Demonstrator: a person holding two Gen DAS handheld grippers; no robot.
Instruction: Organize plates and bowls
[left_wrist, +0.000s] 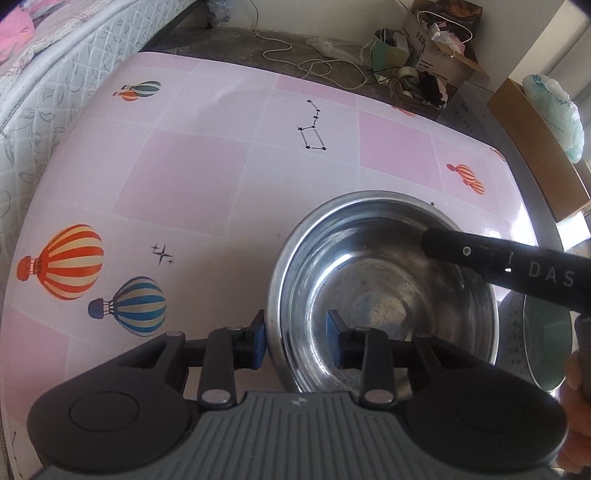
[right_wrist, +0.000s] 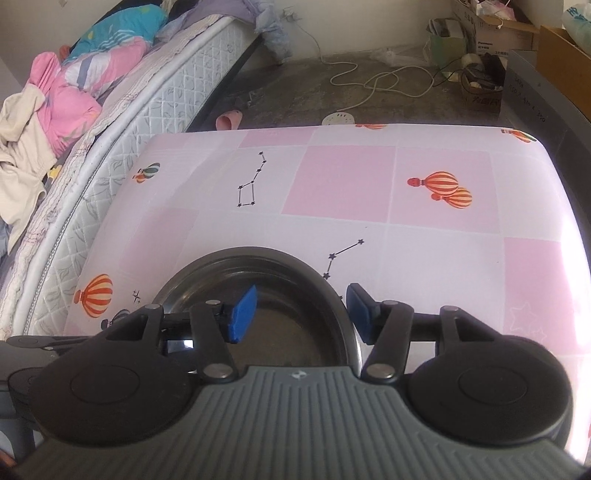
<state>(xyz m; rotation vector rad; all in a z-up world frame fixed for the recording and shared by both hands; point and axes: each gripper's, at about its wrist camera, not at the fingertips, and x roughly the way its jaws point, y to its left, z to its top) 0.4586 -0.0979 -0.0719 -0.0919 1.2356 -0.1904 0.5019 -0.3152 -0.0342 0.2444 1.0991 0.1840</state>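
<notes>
Left gripper astride steel bowl rim, pads not pressing; right gripper spread over opposite rim.

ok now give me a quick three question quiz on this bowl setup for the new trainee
1. True or false: the steel bowl holds food.
2. Where do the pads of the left gripper stand? A both inside the bowl; B one inside and one outside the rim; C both outside it.
3. What colourful pictures are printed on the pink tablecloth?

Key: 1 false, the bowl is empty. 2 B. 3 hot-air balloons.
</notes>
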